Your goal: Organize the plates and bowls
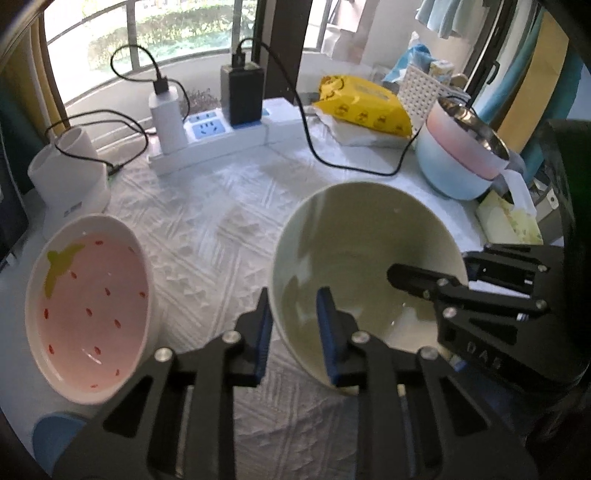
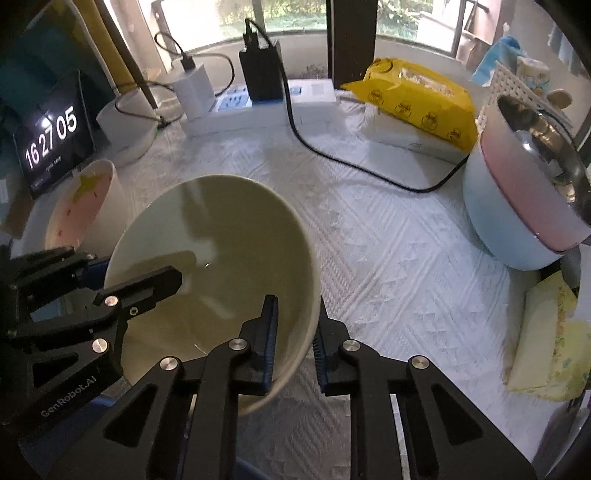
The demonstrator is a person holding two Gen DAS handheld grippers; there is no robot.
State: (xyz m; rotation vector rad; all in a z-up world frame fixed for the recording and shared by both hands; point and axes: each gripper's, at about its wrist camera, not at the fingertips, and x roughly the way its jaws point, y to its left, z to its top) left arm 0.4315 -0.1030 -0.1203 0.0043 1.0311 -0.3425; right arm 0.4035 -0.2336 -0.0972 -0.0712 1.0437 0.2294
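- The green bowl (image 1: 369,266) sits on the counter (image 1: 221,236) in front of me, near the middle, and I have it pinched from both sides.
- My left hand-held gripper (image 1: 295,325) is clamped on the bowl's near-left rim, one blue pad outside the wall and one inside.
- My right hand-held gripper (image 2: 295,332) is clamped on the opposite rim in the same way, one finger inside the bowl and one outside against the wall.
- No earlier view is given, so I speak only of how the jaws stand: both narrow, with the rim between the pads.
- Each gripper shows in the other's camera, reaching across the bowl's far edge.
- Left of the green bowl, apart from it, stands a strawberry bowl (image 1: 88,306), pink inside with red seeds and a green leaf mark.
- A blue object (image 1: 55,439) peeks out below the strawberry bowl at the counter's near edge; I cannot tell what it is.
- The counter wears a white quilted cloth (image 2: 388,266) with raised triangle patterns.
- To the right stands a stack of bowls (image 2: 524,206), blue under pink with a steel one on top.
- At the back lies a white power strip (image 1: 207,144) with a white charger (image 1: 166,118) and a black adapter (image 1: 243,92) plugged in; a black cable (image 2: 351,162) trails over the cloth.
- A yellow packet (image 2: 417,99) lies at the back right, a tissue pack (image 2: 543,347) at the right edge.
- A clock screen (image 2: 51,136) stands at the left, a white holder (image 1: 70,173) near it.
- Behind everything, a barred window (image 1: 147,33) shows greenery.
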